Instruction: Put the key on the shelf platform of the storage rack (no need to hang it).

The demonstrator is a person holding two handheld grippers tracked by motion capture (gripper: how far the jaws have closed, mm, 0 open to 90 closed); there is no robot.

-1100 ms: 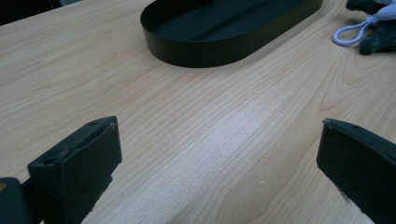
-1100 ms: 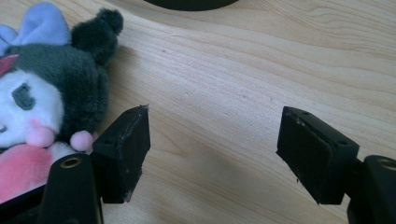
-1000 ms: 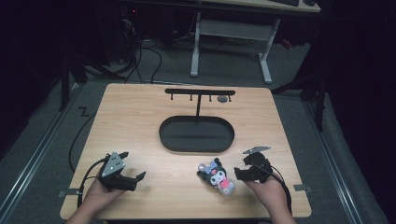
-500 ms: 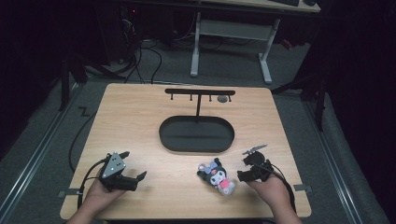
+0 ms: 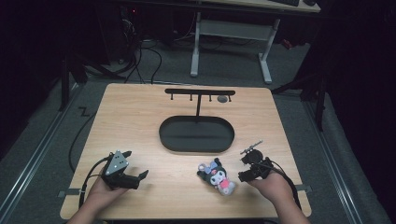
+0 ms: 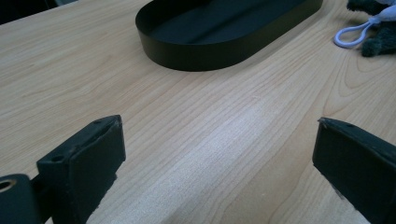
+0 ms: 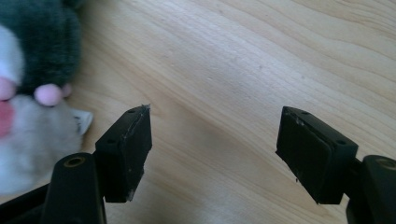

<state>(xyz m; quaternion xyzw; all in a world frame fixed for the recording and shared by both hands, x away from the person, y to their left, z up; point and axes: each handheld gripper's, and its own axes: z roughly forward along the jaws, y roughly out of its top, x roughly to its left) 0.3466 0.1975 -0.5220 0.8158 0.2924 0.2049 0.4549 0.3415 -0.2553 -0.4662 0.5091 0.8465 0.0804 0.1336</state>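
Plush toy, fuzzy, dark grey with white face and pink feet, lies on the pale wood-grain table at 5 o'clock from the matte black oval tray. Right gripper, at 3 o'clock just beside the toy, has its flat black jaws apart over bare wood. Left gripper, well apart at 9 o'clock, has jaws wide, having just been closing slightly, nothing between them. A thin T-shaped black rack rises behind the tray.
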